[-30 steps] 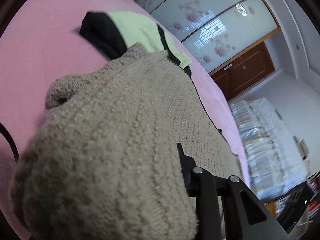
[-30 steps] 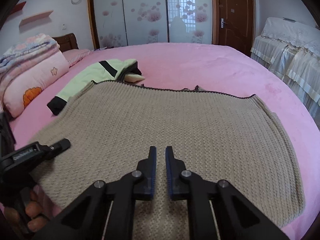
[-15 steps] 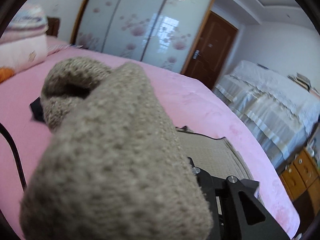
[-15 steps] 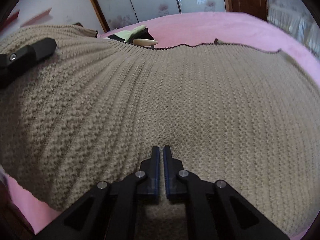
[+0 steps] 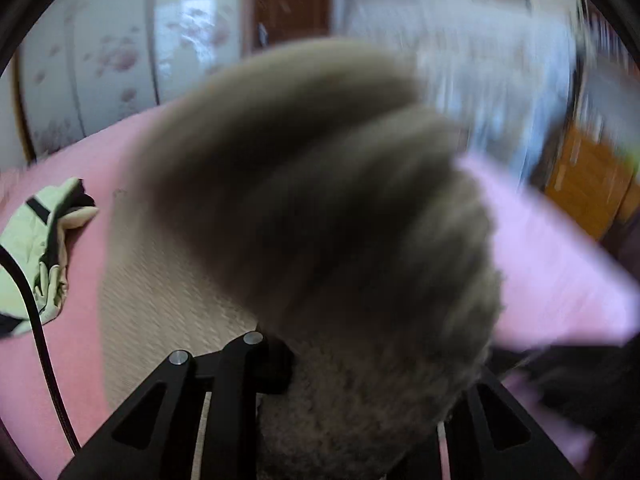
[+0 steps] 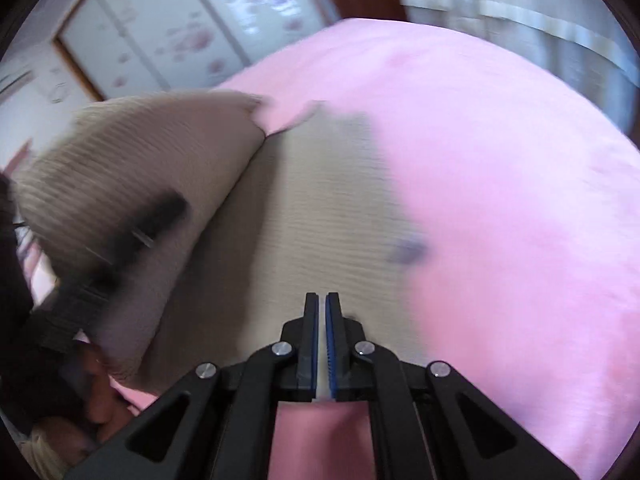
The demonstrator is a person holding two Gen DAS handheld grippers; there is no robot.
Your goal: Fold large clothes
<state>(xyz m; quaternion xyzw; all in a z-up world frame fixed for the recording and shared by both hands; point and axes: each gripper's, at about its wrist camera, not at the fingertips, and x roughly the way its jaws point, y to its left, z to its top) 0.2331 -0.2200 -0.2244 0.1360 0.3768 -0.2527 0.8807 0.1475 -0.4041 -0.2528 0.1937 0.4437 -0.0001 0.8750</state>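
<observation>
Pink bed (image 6: 500,184), beige knit sweater (image 6: 312,208) spread across, floral wardrobe doors (image 6: 168,40) behind

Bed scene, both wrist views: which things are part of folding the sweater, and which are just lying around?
In the job:
sweater
left gripper, shut on the sweater
right gripper, closed to a narrow gap over the sweater's near edge
bed

Lying about:
green jacket
wardrobe doors

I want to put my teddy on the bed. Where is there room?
The pink bed is bare right of the tan sweater, out to its far edge. The left is crowded: the lifted sweater fold and a green jacket.
</observation>
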